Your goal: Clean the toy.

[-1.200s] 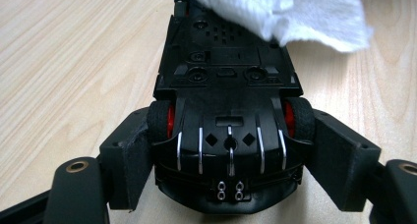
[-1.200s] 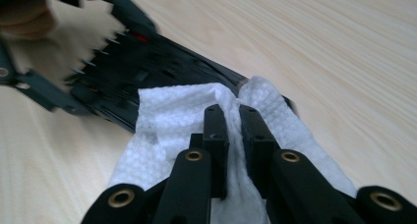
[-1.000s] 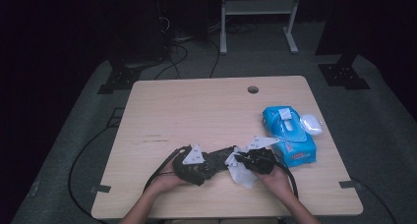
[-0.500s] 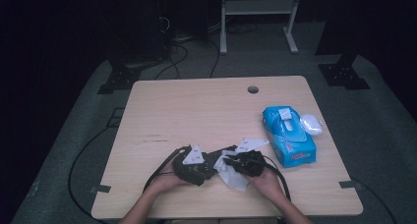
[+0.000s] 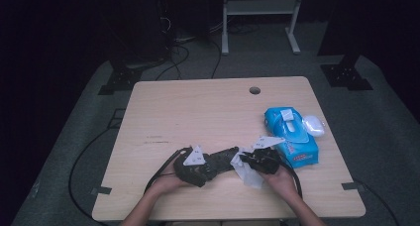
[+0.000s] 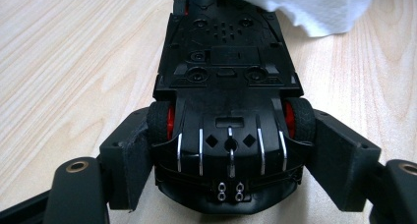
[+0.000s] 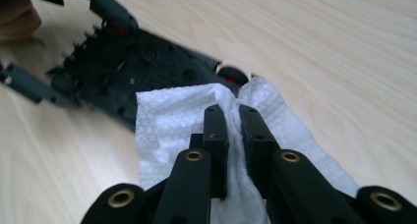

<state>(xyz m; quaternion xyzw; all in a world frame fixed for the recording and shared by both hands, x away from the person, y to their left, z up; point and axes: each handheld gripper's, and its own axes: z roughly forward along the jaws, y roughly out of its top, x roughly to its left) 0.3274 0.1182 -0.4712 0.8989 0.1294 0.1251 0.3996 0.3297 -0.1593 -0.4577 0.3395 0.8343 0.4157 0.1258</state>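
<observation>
Left gripper [image 6: 226, 150] clamps upturned toy car [image 6: 226, 76]; right gripper [image 7: 232, 121] pinches white wipe [image 7: 167, 121], car at its 10 o'clock.

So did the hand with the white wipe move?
Yes. The right gripper and its wipe slid left, away from the blue wipes pack, toward the toy car.

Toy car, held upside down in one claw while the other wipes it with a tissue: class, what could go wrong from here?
1. The left claw grips the toy car only at its rear wheels, so wiping pressure could pivot or slip it.
2. The right claw pinches a thin fold of the white tissue; it may tear or pull free.
3. The tissue could snag on the underside's screws and ridges.
</observation>
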